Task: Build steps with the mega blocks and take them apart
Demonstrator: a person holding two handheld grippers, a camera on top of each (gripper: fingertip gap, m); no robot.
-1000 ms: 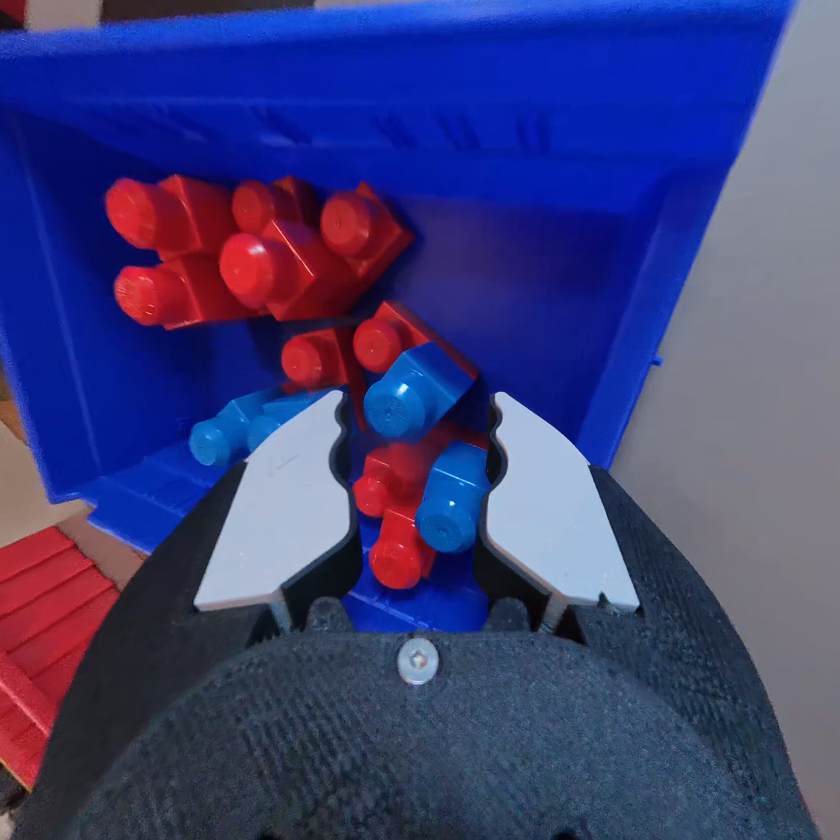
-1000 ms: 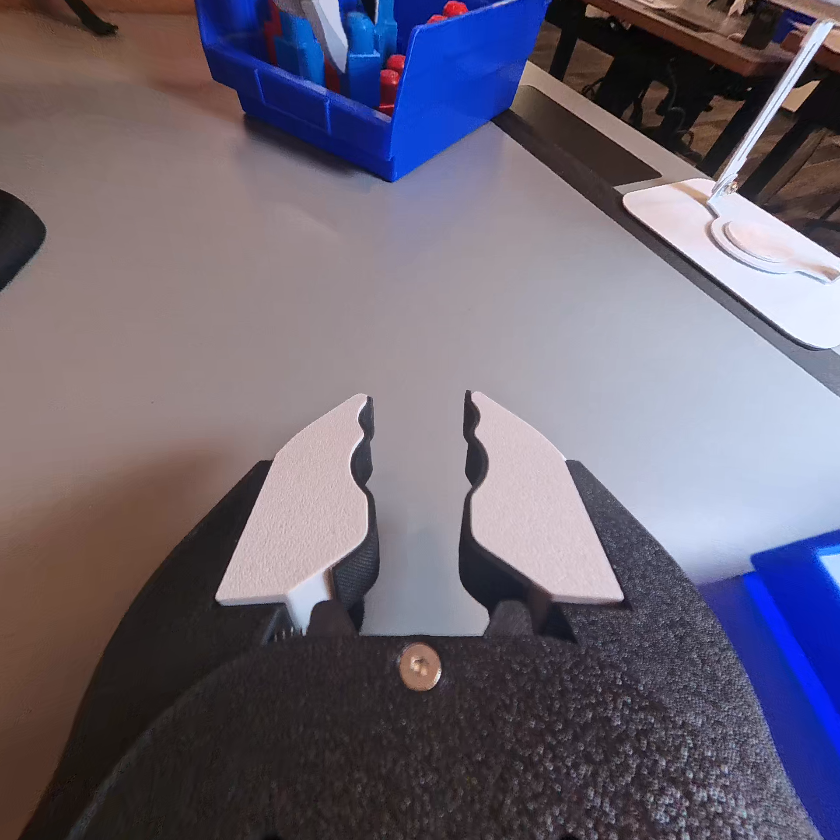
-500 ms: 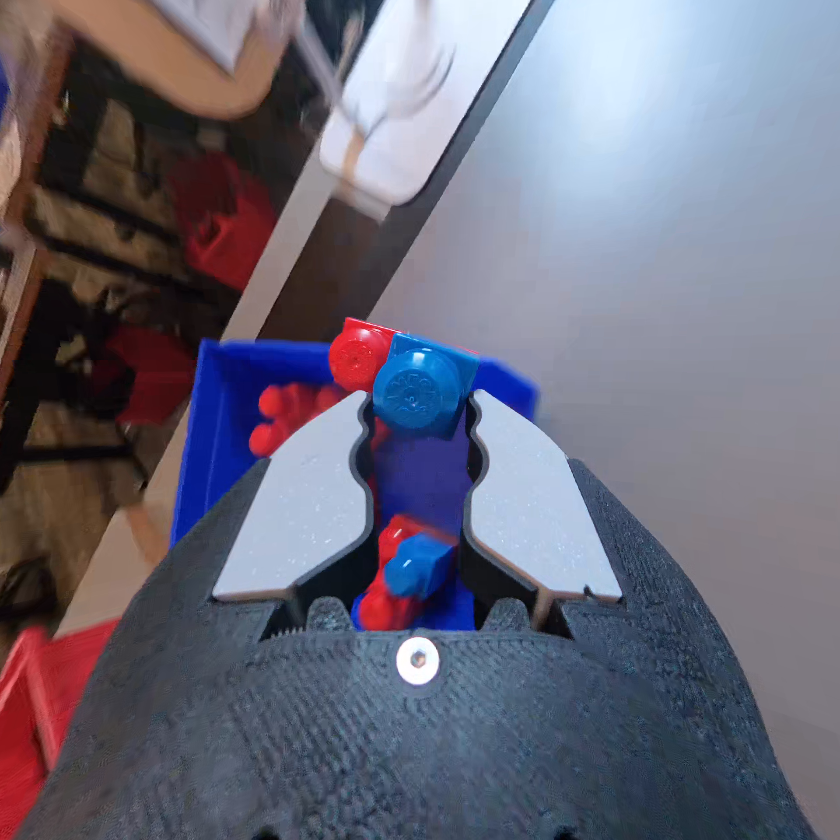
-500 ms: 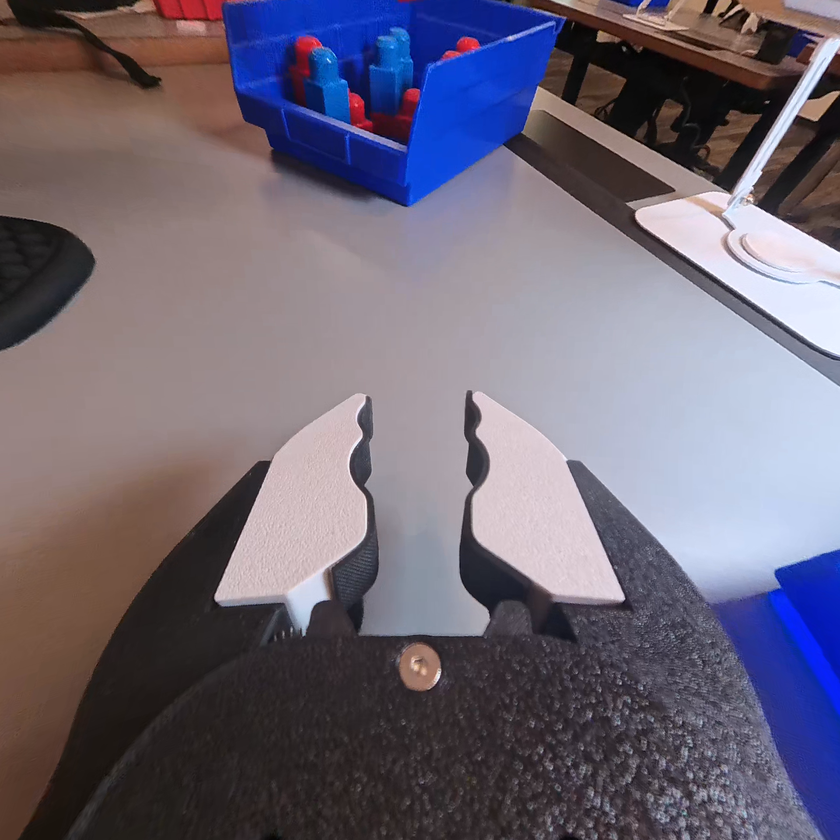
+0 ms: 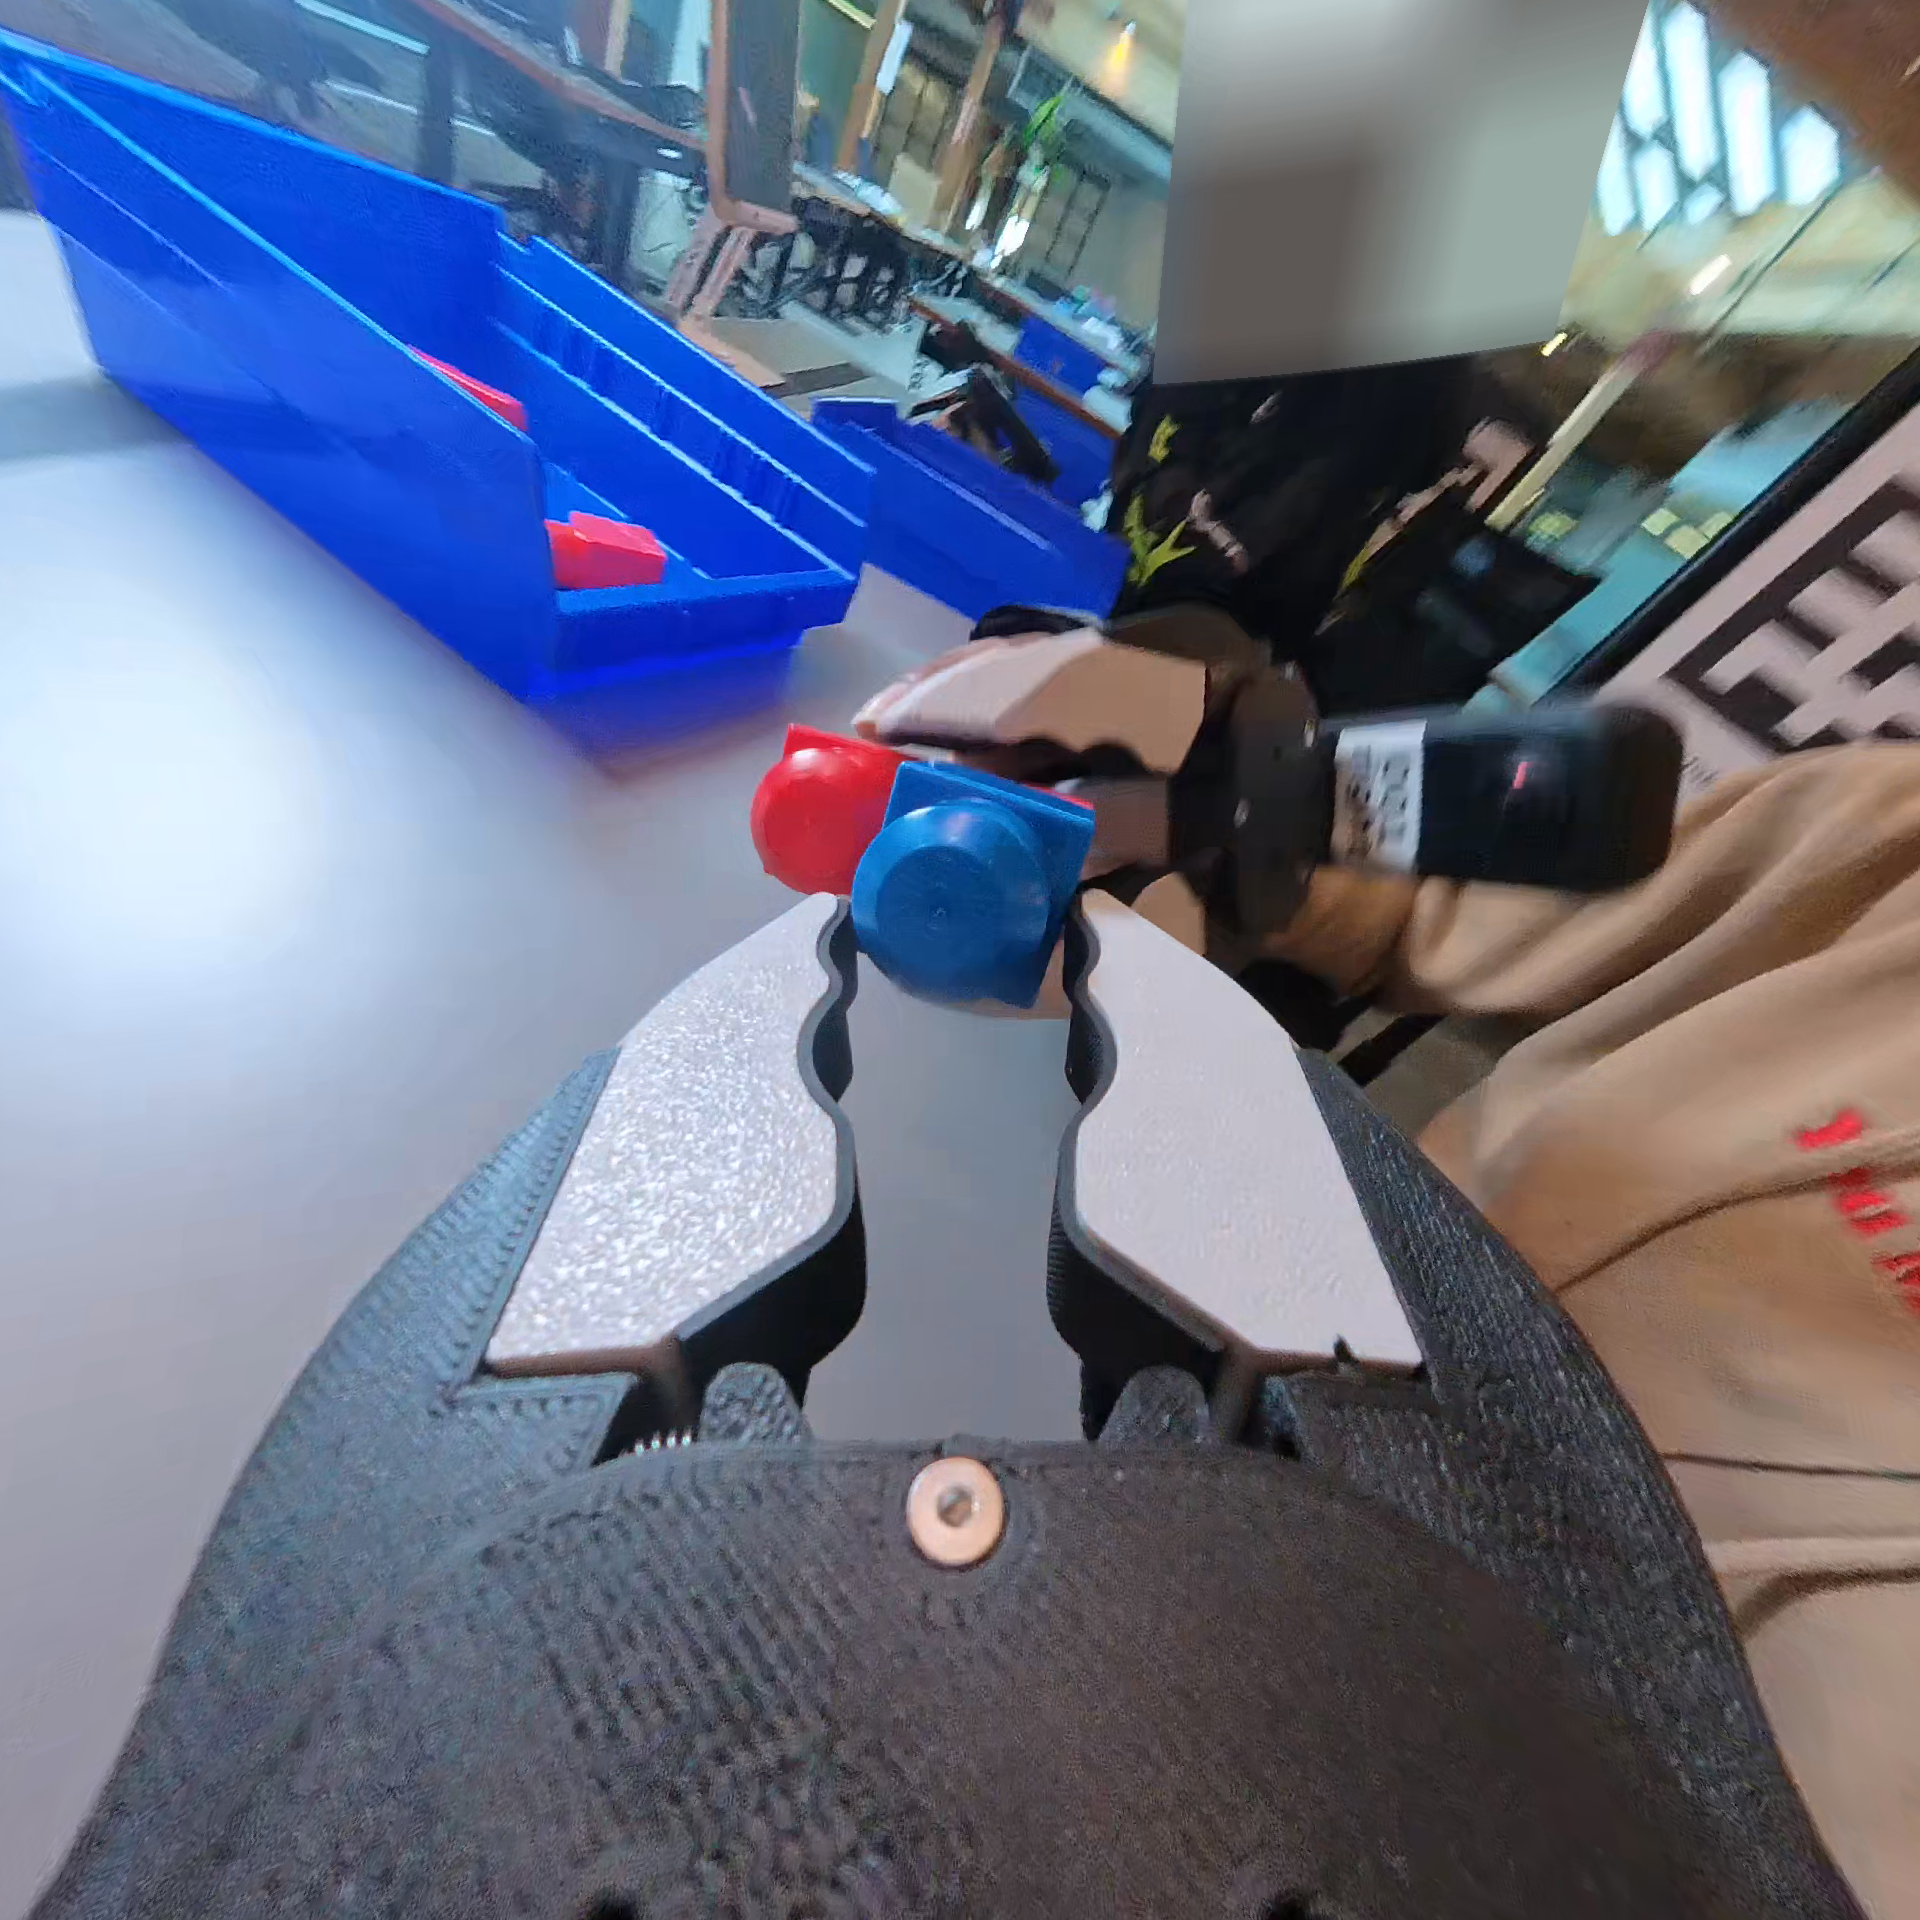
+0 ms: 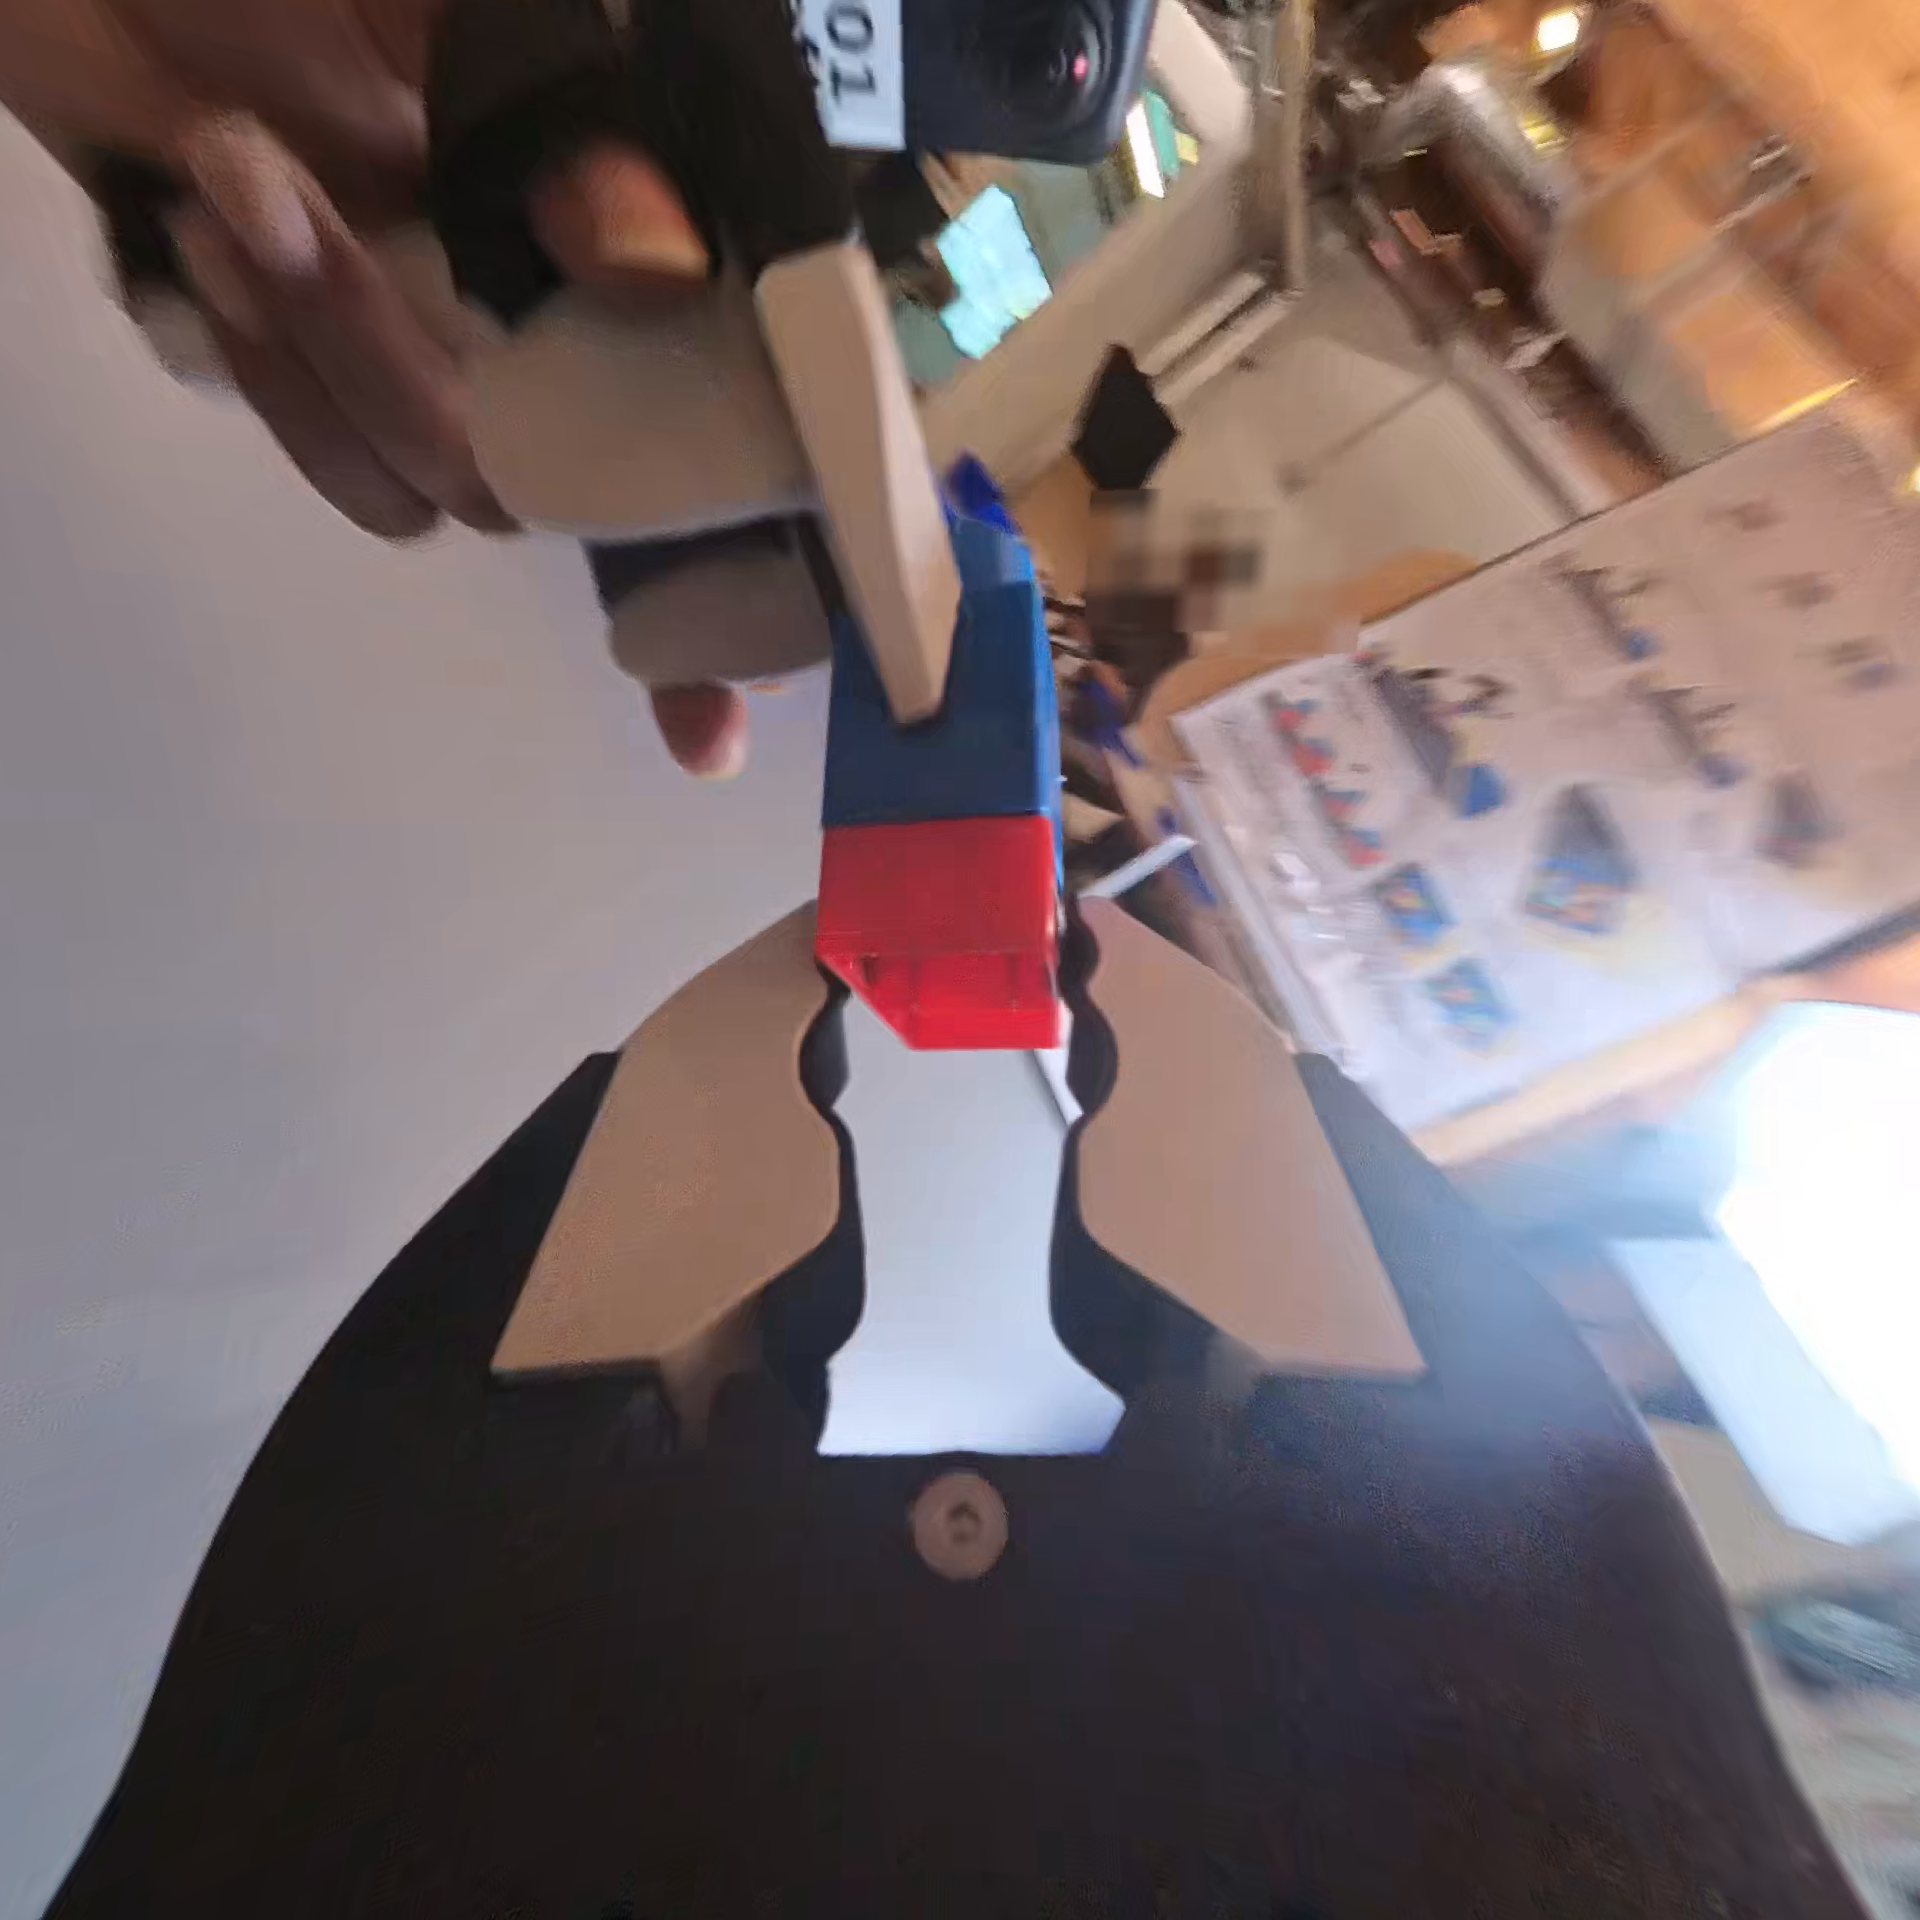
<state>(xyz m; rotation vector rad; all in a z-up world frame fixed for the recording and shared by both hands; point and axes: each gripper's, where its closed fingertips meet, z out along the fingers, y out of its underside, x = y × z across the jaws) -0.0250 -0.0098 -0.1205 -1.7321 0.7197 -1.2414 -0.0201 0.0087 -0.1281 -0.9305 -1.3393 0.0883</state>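
Observation:
My left gripper (image 5: 956, 935) is shut on a blue block (image 5: 956, 904), held at its fingertips above the grey table (image 5: 208, 831). A red block (image 5: 810, 821) is joined to the blue one. In the right wrist view, my right gripper (image 6: 945, 935) has its fingertips on both sides of the red block (image 6: 935, 904). The blue block (image 6: 935, 748) sits beyond it, with a finger (image 6: 862, 468) of the left gripper across it. The right gripper's finger (image 5: 1039, 675) shows in the left wrist view, lying along the red block.
A long blue bin (image 5: 312, 343) with red blocks (image 5: 603, 551) lies on the table to the left, and another blue bin (image 5: 966, 499) lies behind it. A person's tan sleeve (image 5: 1662, 1039) fills the right. A hand (image 6: 312, 312) holds the left gripper. A picture board (image 6: 1558, 779) is at the right.
My left gripper closed on the blue block, lifted the joined blue and red blocks out of the bin and swung to the right gripper. The right gripper rose from the table onto the red block.

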